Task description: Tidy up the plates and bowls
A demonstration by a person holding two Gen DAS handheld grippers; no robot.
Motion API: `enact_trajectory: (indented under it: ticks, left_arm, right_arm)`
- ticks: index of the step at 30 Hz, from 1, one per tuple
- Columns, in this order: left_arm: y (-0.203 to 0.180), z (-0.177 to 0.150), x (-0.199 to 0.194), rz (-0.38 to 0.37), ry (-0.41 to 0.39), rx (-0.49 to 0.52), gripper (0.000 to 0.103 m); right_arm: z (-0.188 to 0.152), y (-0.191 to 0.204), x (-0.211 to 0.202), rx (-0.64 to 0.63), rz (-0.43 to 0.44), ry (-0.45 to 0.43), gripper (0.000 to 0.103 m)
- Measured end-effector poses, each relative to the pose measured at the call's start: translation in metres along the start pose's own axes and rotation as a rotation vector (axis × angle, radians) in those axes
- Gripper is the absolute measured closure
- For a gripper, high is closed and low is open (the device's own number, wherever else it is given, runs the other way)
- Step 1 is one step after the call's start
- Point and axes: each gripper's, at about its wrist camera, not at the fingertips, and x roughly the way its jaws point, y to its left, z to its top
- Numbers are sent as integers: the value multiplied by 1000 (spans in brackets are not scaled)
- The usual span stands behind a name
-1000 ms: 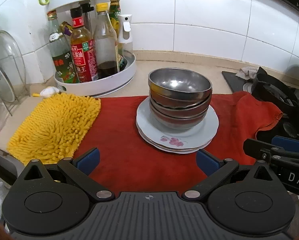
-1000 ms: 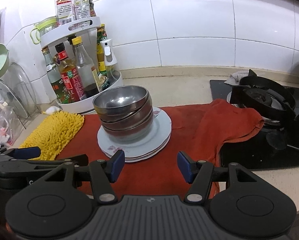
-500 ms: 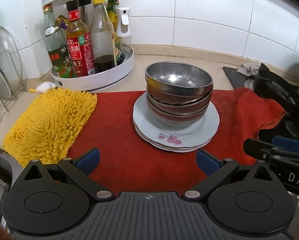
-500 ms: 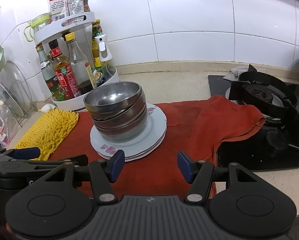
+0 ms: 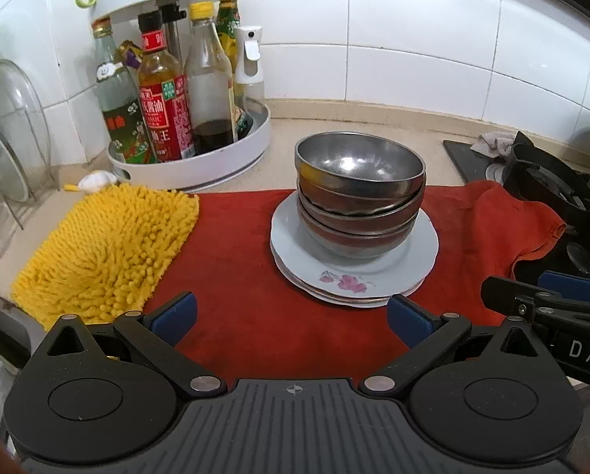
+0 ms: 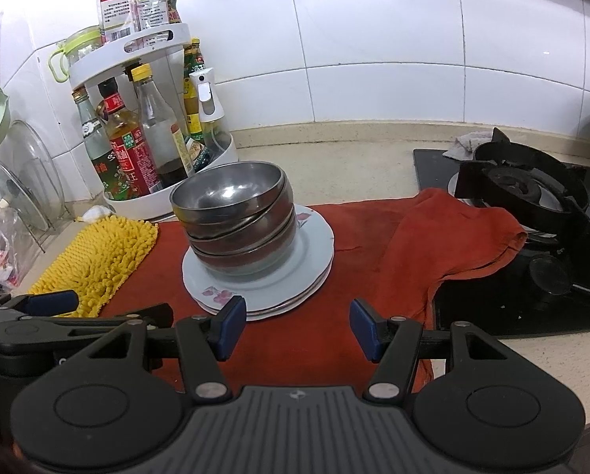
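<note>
Bottles [image 5: 164, 110] behind bowls [image 5: 358, 201], perhaps apart.

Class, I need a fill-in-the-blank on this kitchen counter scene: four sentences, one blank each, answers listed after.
1. The steel bowls are stacked on the ____.
2. The plates rest on a ____ cloth.
3. Left of that cloth lies a ____ mat.
4. Both the left gripper and right gripper are ____, holding nothing.

Answers: plates; red; yellow; open
</note>
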Motion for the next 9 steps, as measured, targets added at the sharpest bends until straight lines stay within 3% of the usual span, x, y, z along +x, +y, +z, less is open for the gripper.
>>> enact_trajectory:
  ticks: [9]
  left_arm:
    - [-1, -1, -3, -2, -5, 6, 0]
  right_arm:
    - [-1, 2, -4, 2, -2, -9, 51]
